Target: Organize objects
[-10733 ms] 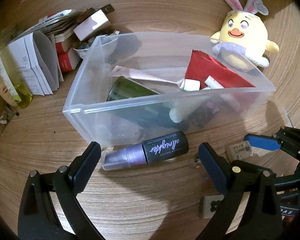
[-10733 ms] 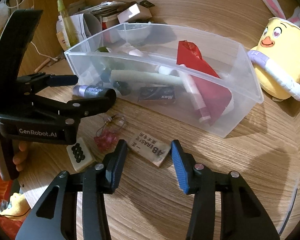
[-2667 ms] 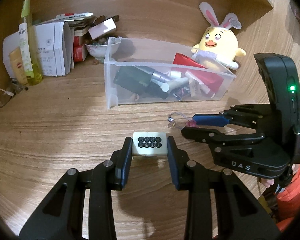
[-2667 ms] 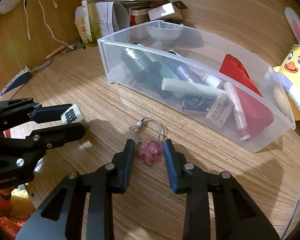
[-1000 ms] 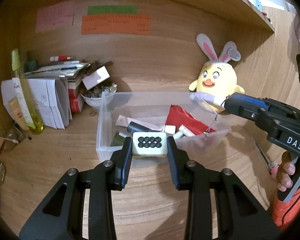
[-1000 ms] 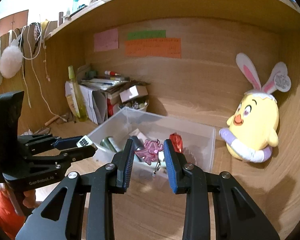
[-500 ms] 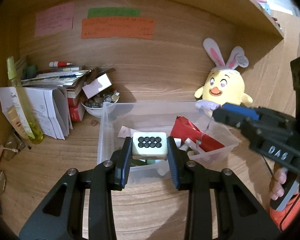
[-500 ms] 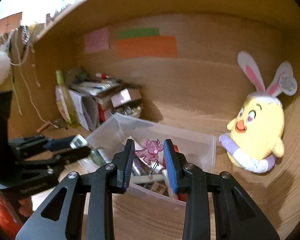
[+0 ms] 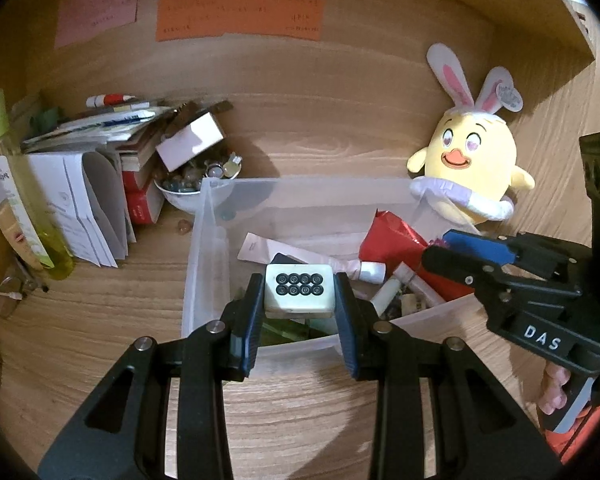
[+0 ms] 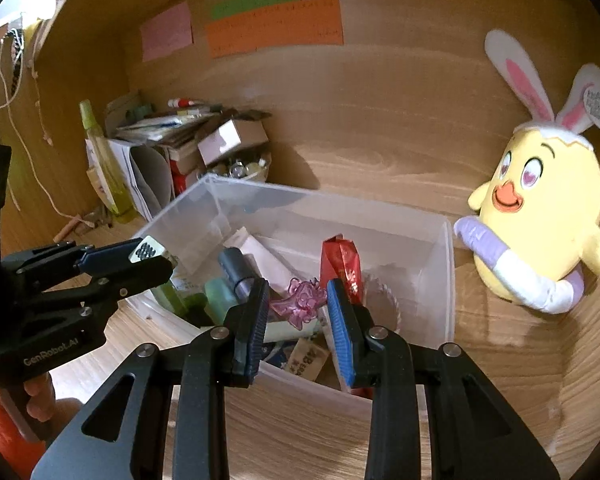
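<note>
My left gripper (image 9: 299,294) is shut on a cream mahjong tile (image 9: 299,289) with black dots, held above the front of the clear plastic bin (image 9: 198,264). The tile (image 10: 146,251) shows again in the right wrist view, pinched at the left gripper (image 10: 150,256) over the bin's left corner. My right gripper (image 10: 297,304) is shut on a pink translucent charm (image 10: 300,303) over the middle of the bin (image 10: 446,280). Inside the bin lie a red packet (image 9: 396,246), tubes, bottles and an eraser (image 10: 306,362). The right gripper (image 9: 440,250) reaches in from the right in the left wrist view.
A yellow chick plush with rabbit ears (image 9: 470,176) leans behind the bin's right end. A bowl of small items (image 9: 192,192), a white box, stacked papers and a yellow-green bottle (image 9: 28,208) crowd the back left. Coloured notes (image 9: 240,16) hang on the wooden back wall.
Both grippers have moved forward and down toward the bin with their loads still gripped. The tile and the charm now hang over its contents.
</note>
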Action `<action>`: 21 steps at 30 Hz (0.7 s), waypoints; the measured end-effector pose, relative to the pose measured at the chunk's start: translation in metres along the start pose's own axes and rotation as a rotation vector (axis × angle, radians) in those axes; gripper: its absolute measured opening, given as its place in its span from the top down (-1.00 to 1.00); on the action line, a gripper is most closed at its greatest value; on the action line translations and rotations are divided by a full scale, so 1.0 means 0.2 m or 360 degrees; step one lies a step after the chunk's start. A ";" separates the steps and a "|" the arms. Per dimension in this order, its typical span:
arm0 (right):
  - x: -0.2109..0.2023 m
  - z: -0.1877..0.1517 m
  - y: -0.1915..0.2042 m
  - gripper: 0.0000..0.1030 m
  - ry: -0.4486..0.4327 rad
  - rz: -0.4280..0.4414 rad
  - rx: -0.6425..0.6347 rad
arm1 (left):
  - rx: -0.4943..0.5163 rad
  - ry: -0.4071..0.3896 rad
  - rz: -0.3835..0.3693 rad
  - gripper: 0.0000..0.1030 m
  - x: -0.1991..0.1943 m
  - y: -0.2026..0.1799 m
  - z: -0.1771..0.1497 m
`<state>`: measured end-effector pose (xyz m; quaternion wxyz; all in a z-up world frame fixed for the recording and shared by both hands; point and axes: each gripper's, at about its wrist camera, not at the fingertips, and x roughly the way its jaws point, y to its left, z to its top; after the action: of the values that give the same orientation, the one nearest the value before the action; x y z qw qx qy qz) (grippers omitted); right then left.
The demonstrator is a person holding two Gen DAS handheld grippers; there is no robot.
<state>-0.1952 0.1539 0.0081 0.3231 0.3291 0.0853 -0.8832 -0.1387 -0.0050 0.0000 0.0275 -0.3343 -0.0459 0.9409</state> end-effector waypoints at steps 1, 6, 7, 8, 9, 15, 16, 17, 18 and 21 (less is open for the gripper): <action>0.02 0.00 0.00 0.47 0.0016 -0.0001 0.0001 | 0.0001 0.0003 0.0000 0.35 0.01 0.00 0.00; 0.07 -0.02 0.01 0.47 0.0072 -0.0029 -0.0013 | 0.0006 0.0002 -0.0007 0.29 0.01 0.00 -0.01; 0.07 -0.02 0.01 0.47 0.0074 -0.0030 -0.0015 | 0.0008 0.0002 -0.0006 0.26 0.01 0.00 -0.01; 0.07 -0.02 0.01 0.47 0.0076 -0.0030 -0.0018 | 0.0011 -0.0002 -0.0001 0.16 0.01 -0.01 -0.01; 0.07 -0.02 0.01 0.47 0.0078 -0.0034 -0.0021 | 0.0014 -0.0009 0.0003 0.08 0.00 -0.01 -0.01; 0.10 -0.03 0.01 0.47 0.0103 -0.0061 -0.0030 | 0.0037 -0.0074 0.0023 -0.30 -0.06 -0.01 -0.03; 0.10 -0.03 0.01 0.47 0.0101 -0.0068 -0.0033 | 0.0039 -0.0083 0.0026 -0.32 -0.07 -0.02 -0.03; 0.10 -0.03 0.02 0.47 0.0099 -0.0074 -0.0039 | 0.0040 -0.0091 0.0028 -0.37 -0.08 -0.02 -0.04; 0.10 -0.03 0.02 0.47 0.0099 -0.0079 -0.0045 | 0.0043 -0.0096 0.0029 -0.42 -0.09 -0.02 -0.04; 0.10 -0.03 0.02 0.37 0.0102 -0.0095 -0.0055 | 0.0053 -0.0100 0.0026 -0.49 -0.12 -0.01 -0.06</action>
<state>-0.2011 0.1427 -0.0082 0.2995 0.3489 0.1206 -0.8798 -0.1130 -0.0036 0.0058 0.0239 -0.3046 -0.0283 0.9518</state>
